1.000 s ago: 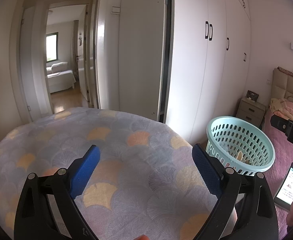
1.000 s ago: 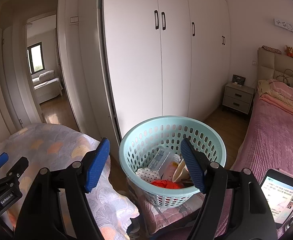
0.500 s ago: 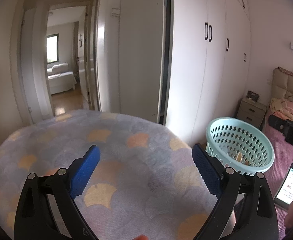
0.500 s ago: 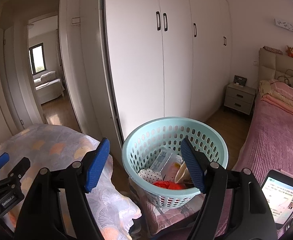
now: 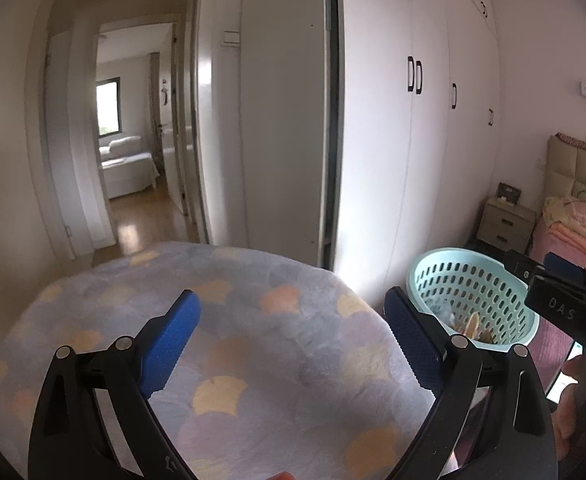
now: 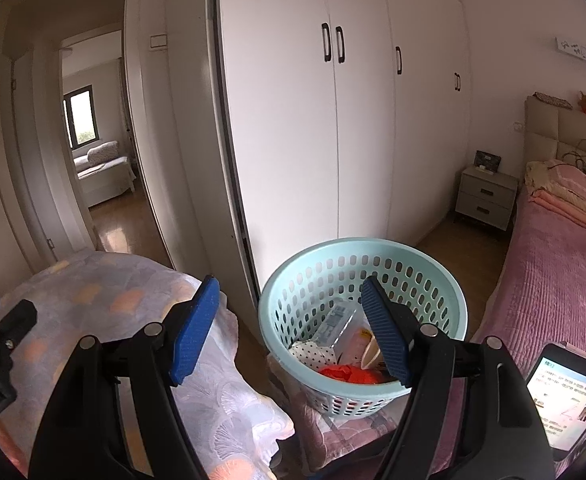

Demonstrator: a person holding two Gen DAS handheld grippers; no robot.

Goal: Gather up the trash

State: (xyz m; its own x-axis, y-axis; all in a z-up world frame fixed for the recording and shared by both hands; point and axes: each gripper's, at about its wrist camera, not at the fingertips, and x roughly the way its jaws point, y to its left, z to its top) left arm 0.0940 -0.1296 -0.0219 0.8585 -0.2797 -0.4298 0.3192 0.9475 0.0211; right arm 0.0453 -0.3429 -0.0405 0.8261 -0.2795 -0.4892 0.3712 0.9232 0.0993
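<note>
A light blue perforated basket (image 6: 425, 280) stands between the patterned surface and the bed; it also shows in the left wrist view (image 5: 489, 280). It holds trash: a red wrapper (image 6: 347, 373), a dotted white piece (image 6: 313, 350) and a clear package (image 6: 333, 324). My right gripper (image 6: 289, 320) is open and empty, above and in front of the basket. My left gripper (image 5: 293, 324) is open and empty over the blue-and-orange patterned cloth (image 5: 253, 344), which shows no trash on it.
A white wardrobe (image 6: 353, 120) fills the wall behind the basket. A pink bed (image 6: 561, 260) and a nightstand (image 6: 485, 196) lie to the right. A phone (image 6: 565, 396) lies at lower right. A doorway (image 5: 133, 160) opens at the left.
Both grippers have drawn back and risen slightly, so the basket and cloth look a little lower and farther. The jaws stay open. Nothing was picked up or dropped.
</note>
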